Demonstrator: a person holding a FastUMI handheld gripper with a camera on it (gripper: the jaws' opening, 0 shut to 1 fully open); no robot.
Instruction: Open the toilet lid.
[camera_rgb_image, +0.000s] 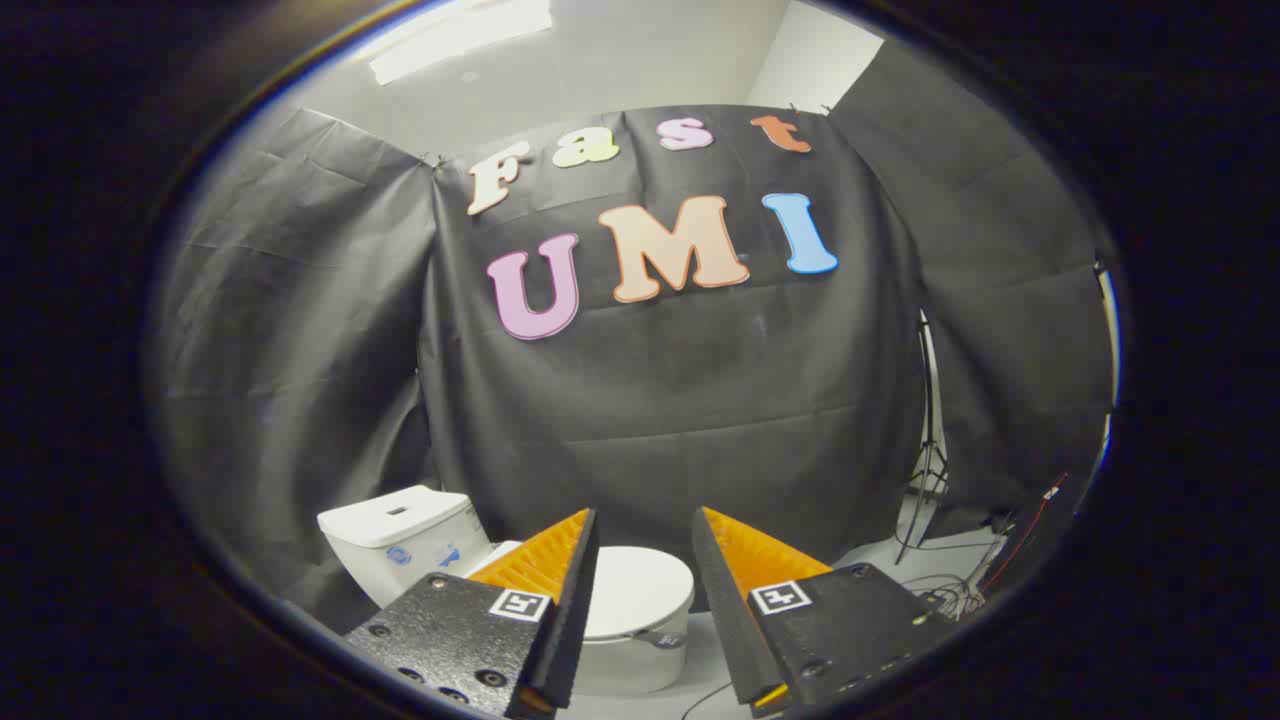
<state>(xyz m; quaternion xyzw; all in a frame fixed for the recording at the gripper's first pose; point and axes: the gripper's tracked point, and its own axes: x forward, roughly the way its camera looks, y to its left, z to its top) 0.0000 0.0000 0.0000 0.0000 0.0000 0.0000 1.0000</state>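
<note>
Holding my gripper (645, 525) unclenched, fingers apart around nothing, white ceramic toilet (620, 620) beyond them, its smooth white lid (637, 590) down, blue tank sticker (447, 555) too small to read

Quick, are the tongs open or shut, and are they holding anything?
Tongs: open, holding nothing, up in the air with the toilet lid lying closed beyond them.

Gripper (645, 525) fingers parted, holding nothing; closed toilet lid (635, 590) lies beyond them.
</note>
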